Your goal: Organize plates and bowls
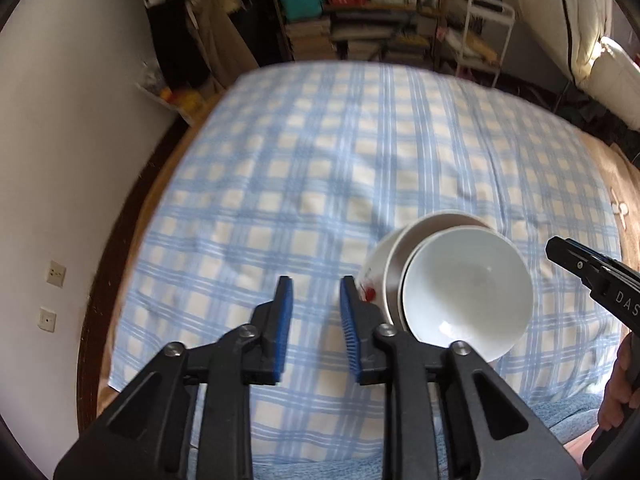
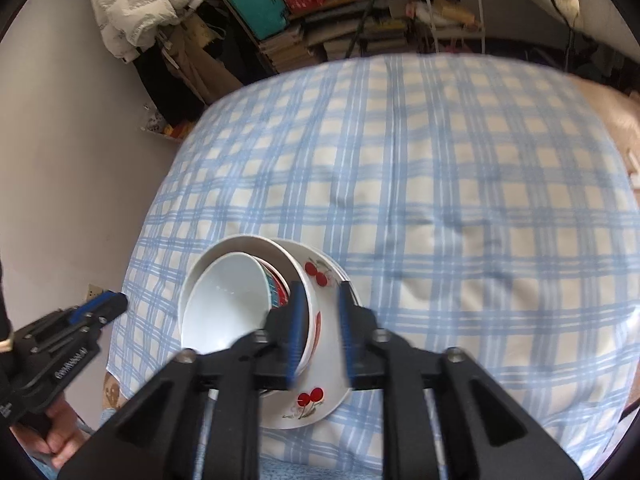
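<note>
A stack of dishes sits near the front edge of a blue-checked cloth point(image 1: 320, 168). A plain white bowl point(image 1: 466, 292) lies nested in a larger cherry-print bowl point(image 2: 316, 280), and both rest on a cherry-print plate point(image 2: 316, 404). The white bowl also shows in the right wrist view point(image 2: 228, 304). My left gripper point(image 1: 316, 284) is open and empty, just left of the stack. My right gripper point(image 2: 320, 292) is open, its jaws over the right side of the cherry bowl; I cannot tell whether they touch it. The right gripper also shows in the left wrist view point(image 1: 560, 252).
The cloth point(image 2: 460, 184) covers a bed-like surface beside a white wall point(image 1: 60, 160). Cluttered shelves with books and boxes point(image 1: 360, 20) stand beyond the far edge. A white metal rack point(image 1: 484, 36) stands at the back right. The left gripper shows in the right wrist view point(image 2: 116, 302).
</note>
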A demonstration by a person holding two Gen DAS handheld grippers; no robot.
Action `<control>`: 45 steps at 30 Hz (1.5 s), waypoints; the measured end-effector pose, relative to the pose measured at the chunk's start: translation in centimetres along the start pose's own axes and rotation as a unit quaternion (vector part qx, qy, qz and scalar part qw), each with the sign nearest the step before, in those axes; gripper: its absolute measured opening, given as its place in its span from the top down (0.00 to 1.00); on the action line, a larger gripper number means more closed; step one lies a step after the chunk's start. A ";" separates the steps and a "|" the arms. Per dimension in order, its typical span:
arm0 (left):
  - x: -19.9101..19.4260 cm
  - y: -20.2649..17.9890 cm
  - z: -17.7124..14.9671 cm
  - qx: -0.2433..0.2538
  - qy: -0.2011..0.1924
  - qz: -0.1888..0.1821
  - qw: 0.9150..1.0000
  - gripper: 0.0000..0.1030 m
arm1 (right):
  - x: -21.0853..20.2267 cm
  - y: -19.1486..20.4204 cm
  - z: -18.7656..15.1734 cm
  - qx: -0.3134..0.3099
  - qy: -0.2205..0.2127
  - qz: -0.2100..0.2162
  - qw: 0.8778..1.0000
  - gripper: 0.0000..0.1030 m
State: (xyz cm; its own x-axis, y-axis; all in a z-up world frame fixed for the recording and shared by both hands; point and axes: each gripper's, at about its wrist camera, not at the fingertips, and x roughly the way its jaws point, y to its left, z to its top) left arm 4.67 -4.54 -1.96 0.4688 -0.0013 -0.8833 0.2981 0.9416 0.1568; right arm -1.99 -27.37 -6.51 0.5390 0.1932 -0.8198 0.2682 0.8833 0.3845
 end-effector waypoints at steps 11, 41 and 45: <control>-7.7 1.4 -2.3 -0.002 -0.144 0.035 0.989 0.14 | -6.2 2.3 -1.0 -0.070 -0.107 -0.033 0.991 0.21; -12.1 2.7 -9.3 -0.046 -0.242 0.057 0.967 0.04 | -13.1 5.2 -6.6 -0.159 -0.279 -0.063 0.945 0.00; -11.9 3.0 -9.3 -0.057 -0.244 0.052 0.967 0.04 | -13.1 5.1 -6.5 -0.157 -0.276 -0.066 0.946 0.00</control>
State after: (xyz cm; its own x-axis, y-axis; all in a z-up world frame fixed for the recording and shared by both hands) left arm -7.74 1.41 4.88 0.8358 -0.0368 -0.5478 0.1476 0.9761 0.1597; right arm -12.82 -22.61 3.41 0.8758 -0.1033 -0.4715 0.1583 0.9843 0.0785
